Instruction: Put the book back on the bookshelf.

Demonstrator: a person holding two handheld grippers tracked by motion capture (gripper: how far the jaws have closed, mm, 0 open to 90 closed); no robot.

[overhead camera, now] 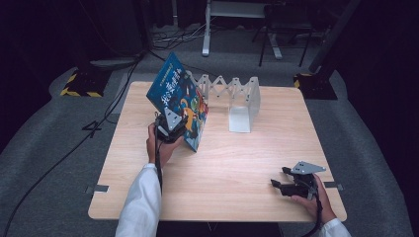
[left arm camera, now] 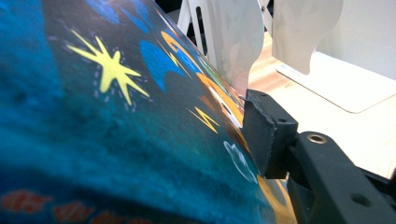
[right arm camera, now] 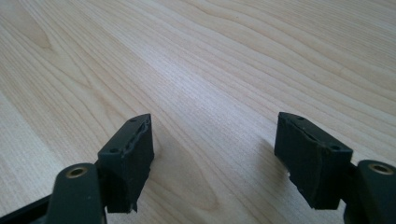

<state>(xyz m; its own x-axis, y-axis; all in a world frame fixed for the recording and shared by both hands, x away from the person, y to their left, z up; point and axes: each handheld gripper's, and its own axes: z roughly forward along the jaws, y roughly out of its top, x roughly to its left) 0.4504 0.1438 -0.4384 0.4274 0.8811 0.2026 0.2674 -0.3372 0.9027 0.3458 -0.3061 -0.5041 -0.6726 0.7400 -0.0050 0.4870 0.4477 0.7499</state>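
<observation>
A blue picture book (overhead camera: 179, 96) with bright cartoon art is held up tilted over the left half of the wooden table (overhead camera: 232, 163). My left gripper (overhead camera: 170, 126) is shut on its lower edge. In the left gripper view the cover (left arm camera: 116, 116) spreads across the left side, and one black jaw pad (left arm camera: 267, 135) presses against it. A white accordion-style book rack (overhead camera: 232, 96) stands just right of the book at the table's back. My right gripper (overhead camera: 279, 177) rests low at the front right, open, its pads (right arm camera: 128, 158) apart over bare wood.
The rack's white dividers (left arm camera: 299, 32) and base plate (left arm camera: 341, 88) rise close behind the book. Cables (overhead camera: 99, 123) trail over the grey floor at the left. A dark stand (overhead camera: 316, 74) sits beyond the table's back right corner.
</observation>
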